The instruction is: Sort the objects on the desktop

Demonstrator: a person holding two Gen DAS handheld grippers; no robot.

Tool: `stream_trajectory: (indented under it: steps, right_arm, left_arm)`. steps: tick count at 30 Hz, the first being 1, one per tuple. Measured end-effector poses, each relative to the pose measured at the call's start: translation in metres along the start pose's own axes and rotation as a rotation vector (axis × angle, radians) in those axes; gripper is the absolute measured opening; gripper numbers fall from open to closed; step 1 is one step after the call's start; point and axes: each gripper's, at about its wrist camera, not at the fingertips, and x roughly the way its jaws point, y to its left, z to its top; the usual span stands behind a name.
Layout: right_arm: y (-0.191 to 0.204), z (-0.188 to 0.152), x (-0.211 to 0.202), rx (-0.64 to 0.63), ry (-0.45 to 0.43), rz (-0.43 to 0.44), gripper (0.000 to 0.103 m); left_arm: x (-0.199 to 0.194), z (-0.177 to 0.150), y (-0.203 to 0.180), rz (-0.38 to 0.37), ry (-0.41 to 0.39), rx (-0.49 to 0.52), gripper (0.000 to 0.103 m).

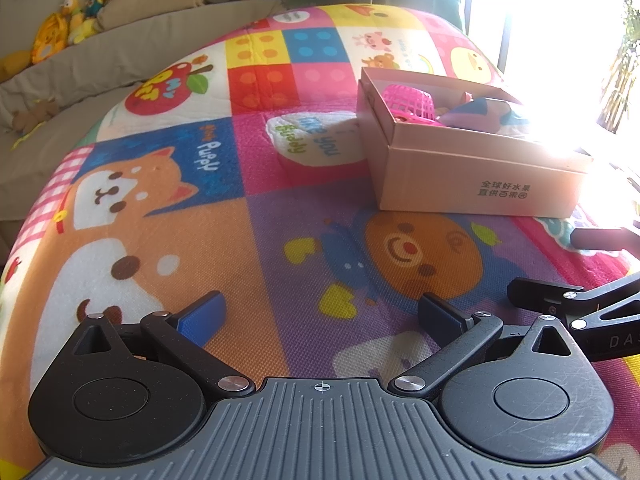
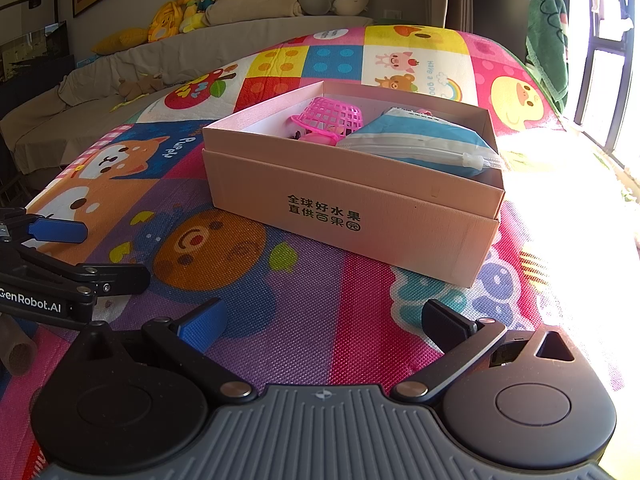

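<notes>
"GenRobot.AI" on left tool (image 2: 60,248); "Puppy" on mat (image 1: 208,156).

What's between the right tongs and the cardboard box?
Nothing visible. The right tongs are open and empty, with only bare play mat between them and the near wall of the cardboard box. The left tongs sit off to the side, not in the path.

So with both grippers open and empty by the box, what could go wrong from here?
1. The blue-and-white pouch sits high, overhanging the cardboard box rim; a nudge might tip it out.
2. Window glare washes out the box's right end, hiding anything there.
3. The left gripper and right gripper sit close; they might collide.
</notes>
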Motion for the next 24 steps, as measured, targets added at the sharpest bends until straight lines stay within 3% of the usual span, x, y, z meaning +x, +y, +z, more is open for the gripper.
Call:
stream_trajectory:
  steps: [24]
  right_arm:
    - [-0.0002,-0.0004,0.0001,0.0,0.0,0.0,0.103]
  left_arm:
    - [0.0023,0.0022,-0.0008,0.007,0.004,-0.017,0.103]
